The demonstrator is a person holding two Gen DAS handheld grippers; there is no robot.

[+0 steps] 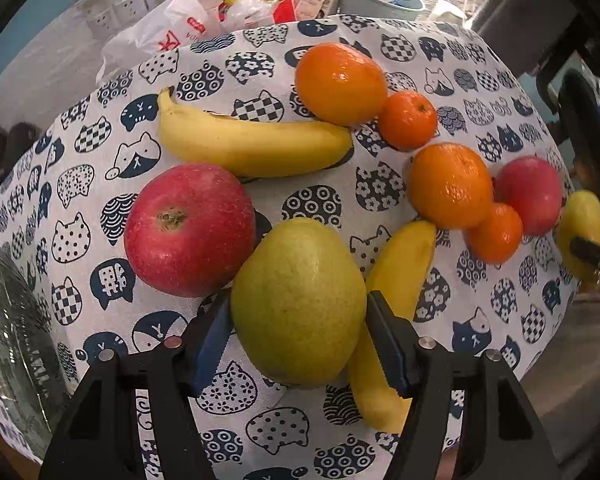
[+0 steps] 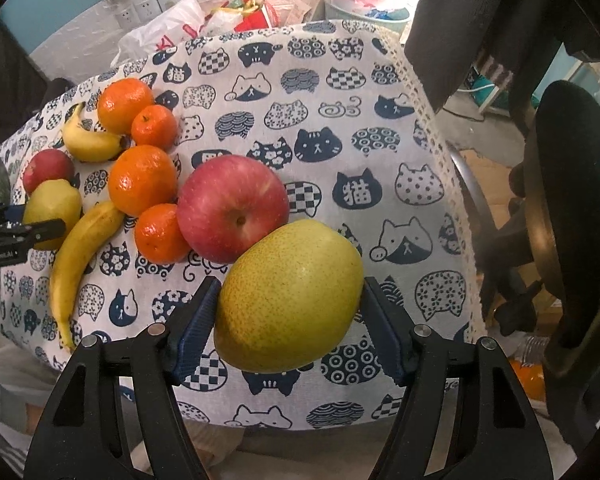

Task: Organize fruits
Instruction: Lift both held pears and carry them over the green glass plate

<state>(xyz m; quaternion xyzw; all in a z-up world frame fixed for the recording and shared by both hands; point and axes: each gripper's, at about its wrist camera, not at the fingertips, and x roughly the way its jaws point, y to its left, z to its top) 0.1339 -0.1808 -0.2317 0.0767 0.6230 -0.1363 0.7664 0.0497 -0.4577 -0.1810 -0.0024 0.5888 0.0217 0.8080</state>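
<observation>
Worktop (image 2: 380, 120) under a cat-print cloth carries all the fruit. Left gripper (image 1: 298, 304) has its jaws pinching a green pear (image 1: 298, 304) near the front edge, with a red apple (image 1: 190, 230) touching it on one side and a banana (image 1: 396, 280) on the other. Right gripper (image 2: 288, 298) has its jaws pinching a second pear (image 2: 288, 298), which touches another apple (image 2: 232, 208). A second banana (image 1: 252, 144) lies toward the far edge beside a large orange (image 1: 340, 84). Another orange (image 1: 450, 184) and two small mandarins (image 1: 408, 120) sit between the apples.
</observation>
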